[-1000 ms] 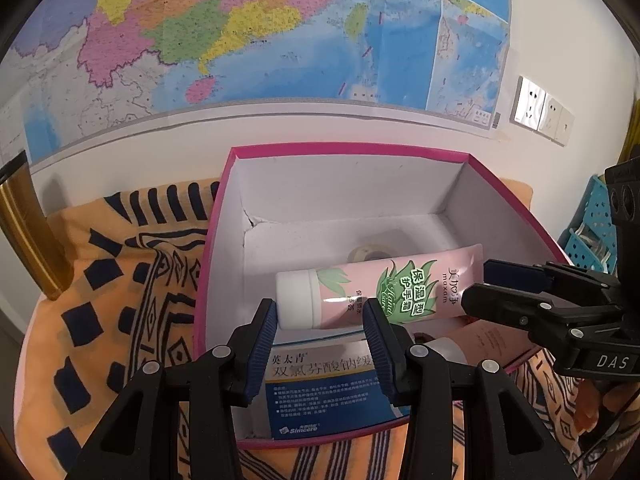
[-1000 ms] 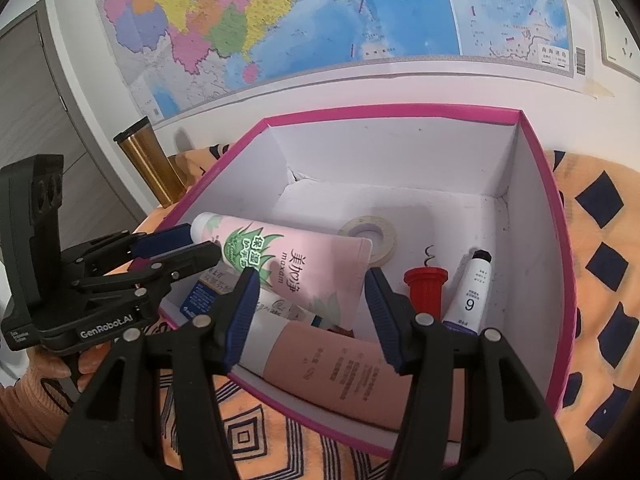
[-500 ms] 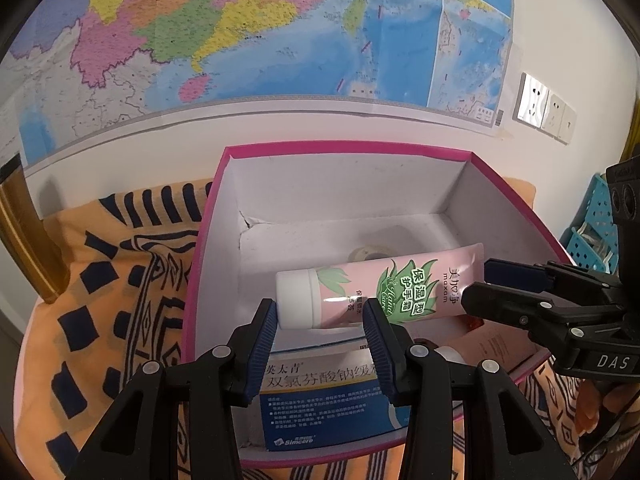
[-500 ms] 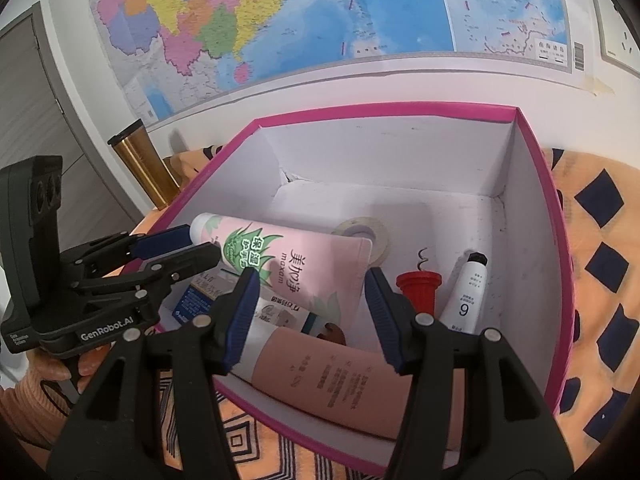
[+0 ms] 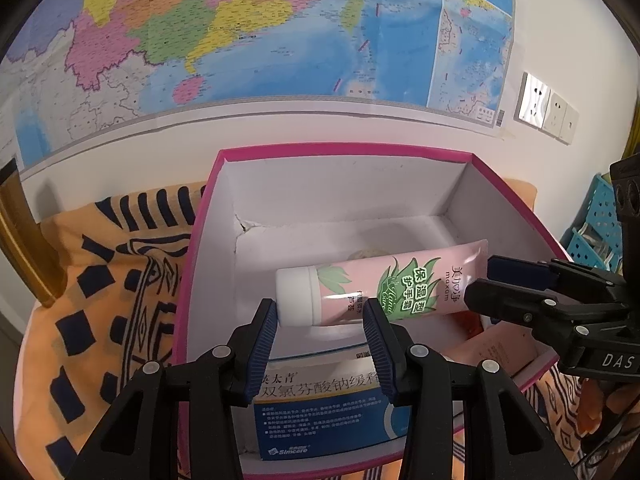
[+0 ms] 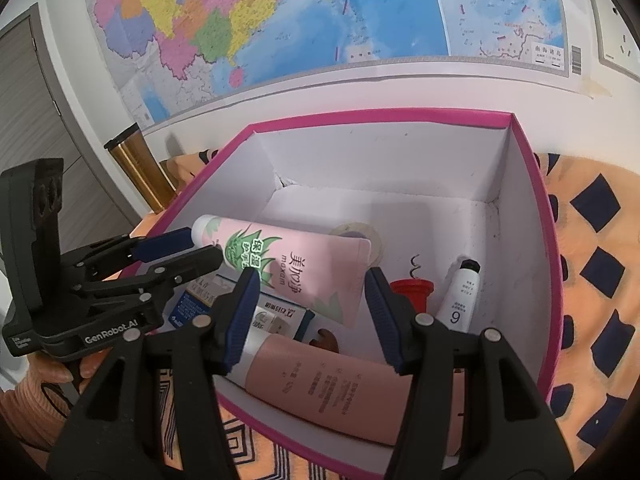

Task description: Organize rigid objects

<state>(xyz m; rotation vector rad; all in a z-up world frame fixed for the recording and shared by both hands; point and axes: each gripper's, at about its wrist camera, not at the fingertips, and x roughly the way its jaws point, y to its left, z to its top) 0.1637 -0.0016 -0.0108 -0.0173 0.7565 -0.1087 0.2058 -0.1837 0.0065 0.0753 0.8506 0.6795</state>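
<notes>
Pink box [image 5: 192, 280] sits on the orange patterned cloth [image 5: 100, 280], with the pink hand-cream tube [image 5: 384, 286] lying across the stuff inside. Left gripper [image 5: 319, 336] and right gripper [image 6: 310, 312] both hover at the near rim, jaws wide apart, holding nothing. Compared to a second ago the box looks a touch closer in both views, tube hasn't budged.

Over the last second I have drawn both grippers slightly back and up from the pink-rimmed box [image 5: 192, 264]. More of the blue medicine carton [image 5: 324, 412] shows in the left wrist view, and the box's far corner [image 6: 496, 200] sits lower in the right wrist view. Contents unmoved.
</notes>
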